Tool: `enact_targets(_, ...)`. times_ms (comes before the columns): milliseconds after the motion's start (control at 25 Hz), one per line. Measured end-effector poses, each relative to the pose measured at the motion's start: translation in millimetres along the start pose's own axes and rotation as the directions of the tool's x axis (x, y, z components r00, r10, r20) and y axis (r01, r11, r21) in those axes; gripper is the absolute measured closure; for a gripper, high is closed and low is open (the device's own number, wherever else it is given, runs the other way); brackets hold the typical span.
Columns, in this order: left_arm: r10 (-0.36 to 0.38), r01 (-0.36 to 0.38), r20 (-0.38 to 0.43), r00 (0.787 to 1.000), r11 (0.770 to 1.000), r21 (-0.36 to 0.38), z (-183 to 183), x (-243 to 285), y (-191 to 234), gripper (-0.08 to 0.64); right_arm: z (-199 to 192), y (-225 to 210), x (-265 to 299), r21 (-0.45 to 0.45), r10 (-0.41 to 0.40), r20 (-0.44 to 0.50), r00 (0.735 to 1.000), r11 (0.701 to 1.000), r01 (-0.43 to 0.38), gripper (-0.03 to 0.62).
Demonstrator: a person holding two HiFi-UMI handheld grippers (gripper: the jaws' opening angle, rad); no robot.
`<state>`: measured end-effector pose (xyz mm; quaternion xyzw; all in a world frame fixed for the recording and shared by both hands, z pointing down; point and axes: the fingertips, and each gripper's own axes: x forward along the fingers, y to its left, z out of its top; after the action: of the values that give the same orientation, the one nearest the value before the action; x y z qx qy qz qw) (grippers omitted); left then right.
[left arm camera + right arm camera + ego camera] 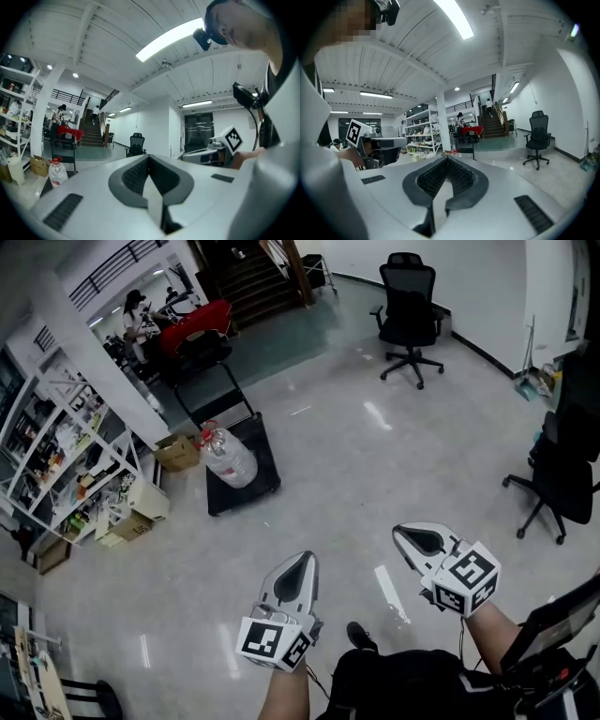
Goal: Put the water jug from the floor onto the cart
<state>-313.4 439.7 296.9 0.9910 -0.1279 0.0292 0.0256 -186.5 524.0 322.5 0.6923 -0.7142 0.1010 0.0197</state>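
Left tool (307,558) & right tool (401,532) both pressed together, empty, well apart from clear plastic water jug w/ red cap (228,457). Jug seems already on black flat cart (266,454). Task prob. done; next: check it sits steady.

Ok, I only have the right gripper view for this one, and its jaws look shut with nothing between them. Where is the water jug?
Observer: In the head view the water jug stands on the deck of the black cart, across the floor from the person, not on the floor itself.
Operator: What about the left gripper?
Observer: Its own view shows the left gripper shut, with nothing between the jaws.
Operator: Is there anything next to the cart?
Observer: A cardboard box sits on the floor at the cart's left side in the head view.
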Motion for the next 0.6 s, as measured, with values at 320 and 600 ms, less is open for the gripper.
enact_targets(320,0.027,-0.028,-0.058,0.998,0.999,-0.024,-26,-17,-122,0.558,-35,-1,-125,-0.006,0.060,-0.007,0.998,0.998,-0.060,0.589)
enact_targets(600,0.048,-0.050,-0.144,0.988,0.999,-0.013,-27,-45,-196,0.558,-53,-6,-192,0.064,0.065,0.013,0.998,0.996,-0.065,0.589)
